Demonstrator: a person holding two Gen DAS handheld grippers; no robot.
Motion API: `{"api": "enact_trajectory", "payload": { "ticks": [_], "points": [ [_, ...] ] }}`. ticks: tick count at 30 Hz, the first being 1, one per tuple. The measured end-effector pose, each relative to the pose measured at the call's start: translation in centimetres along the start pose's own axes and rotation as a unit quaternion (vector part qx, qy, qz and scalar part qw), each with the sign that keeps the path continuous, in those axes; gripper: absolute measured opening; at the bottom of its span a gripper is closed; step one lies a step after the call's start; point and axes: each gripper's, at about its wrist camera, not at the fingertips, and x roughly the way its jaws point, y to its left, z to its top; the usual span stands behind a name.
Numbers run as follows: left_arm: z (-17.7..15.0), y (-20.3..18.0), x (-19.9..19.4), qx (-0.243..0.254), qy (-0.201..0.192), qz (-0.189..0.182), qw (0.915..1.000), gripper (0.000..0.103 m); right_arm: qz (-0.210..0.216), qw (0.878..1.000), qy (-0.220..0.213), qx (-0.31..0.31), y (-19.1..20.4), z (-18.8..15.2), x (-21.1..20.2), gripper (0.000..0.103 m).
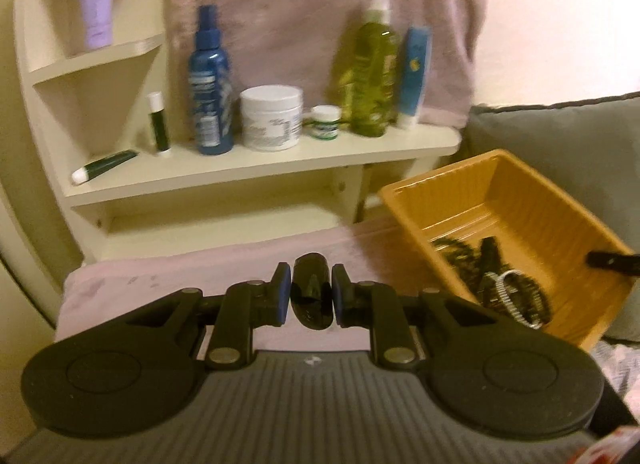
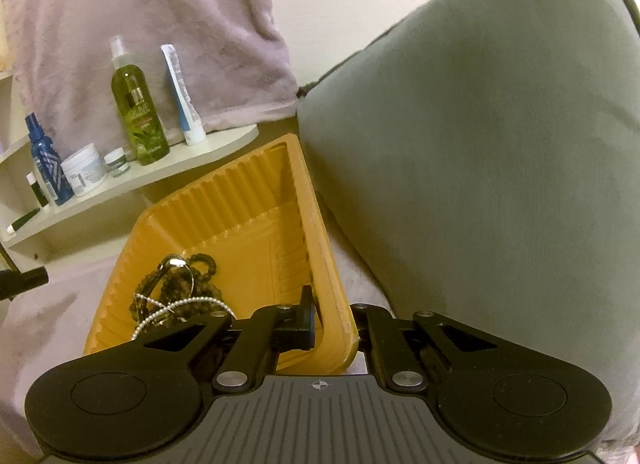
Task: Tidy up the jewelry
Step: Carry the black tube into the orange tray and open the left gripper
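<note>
Two grips are live at once, and either can fail. My left claw (image 1: 311,296) pinches a glossy black piece (image 1: 312,294), likely a bangle or clip, though I cannot say which, held up over the pink cloth (image 1: 160,284) to the left of the tray (image 1: 492,168). My right claw (image 2: 334,328) is clamped tight on the tray's near wall (image 2: 328,304), one finger inside, one outside.

I judge the main risk to be the black piece slipping. It looks smooth and rounded, the pads (image 1: 282,296) catch only its sides, and a jolt on the way to the tray could squeeze it out onto the cloth.

Next risk: the tray sits tilted against the grey cushion (image 2: 500,144) at its right. If I pull or twist with the right claw, the thin wall may flex or the tray may tip, spilling the beads (image 2: 176,288) and silver chain (image 2: 188,302) heaped in its near left corner.

Last, dropping the piece onto that heap may tangle it in the chain.
</note>
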Motion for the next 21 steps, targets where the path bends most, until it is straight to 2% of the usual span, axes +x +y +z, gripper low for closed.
{"api": "enact_trajectory", "payload": {
  "ticks": [6, 19, 21],
  "points": [
    [0.9, -3.1, -0.2, 0.011, -0.009, -0.035, 0.9993, 0.019, 0.023, 1.0, 0.013, 0.002, -0.3, -0.7, 1.4, 0.005],
    [2.2, -9.1, 0.6, 0.032, -0.006, -0.099, 0.9945, 0.019, 0.037, 0.998, 0.028, 0.038, -2.0, -1.1, 2.6, 0.006],
    [2.3, -10.1, 0.9, 0.038, -0.002, -0.107, 0.9935, 0.019, 0.038, 0.998, 0.027, 0.04, -2.2, -1.2, 2.4, 0.011]
  ]
}}
